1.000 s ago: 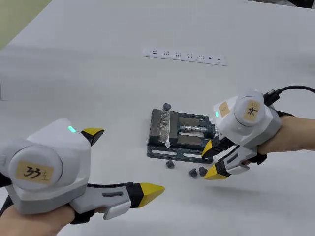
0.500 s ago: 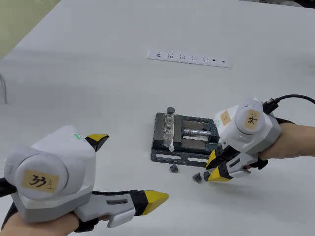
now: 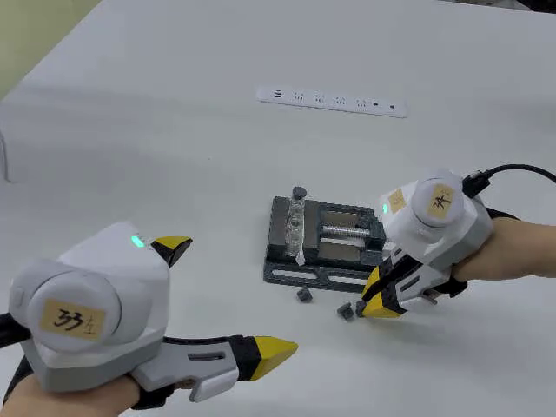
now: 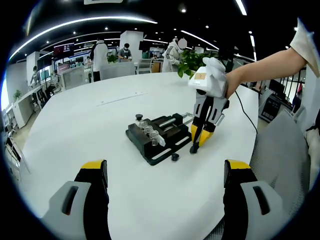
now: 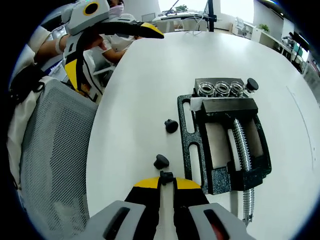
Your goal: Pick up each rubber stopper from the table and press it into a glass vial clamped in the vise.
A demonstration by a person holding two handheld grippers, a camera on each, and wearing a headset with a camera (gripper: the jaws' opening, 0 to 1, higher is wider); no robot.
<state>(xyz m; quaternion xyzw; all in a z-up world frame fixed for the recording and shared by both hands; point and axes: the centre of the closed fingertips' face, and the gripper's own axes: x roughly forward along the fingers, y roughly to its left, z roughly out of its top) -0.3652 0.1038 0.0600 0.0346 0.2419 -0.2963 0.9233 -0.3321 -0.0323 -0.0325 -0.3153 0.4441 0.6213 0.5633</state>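
One of the four glass vials gripped in the vise (image 5: 227,106) is done: the end vial carries a seated stopper (image 5: 251,84). The three open vials (image 5: 222,88) beside it in the same row are left to fill. There are three stoppers for them, so the task looks roughly a quarter through.

The right tongs (image 3: 373,302) are clenched on one stopper (image 5: 166,178), low over the tabletop (image 3: 174,130) just off the vise's base on the person's side. It has not yet been carried to a vial. Two loose stoppers (image 5: 161,161) lie between it and the vise base – one just beside the tongs, the other (image 5: 171,125) farther along the base, toward the vial end.

The left tongs (image 4: 165,170) hang released, jaws spread wide and grasping nothing, well apart from the vise.

There is plenty of room: bare tabletop surrounds the vise on all sides, and the power strip (image 3: 334,101) lies well beyond it. The tabletop's edge (with a mesh chair behind it) runs on the stoppers' side of the vise – a dropped stopper might roll that way.
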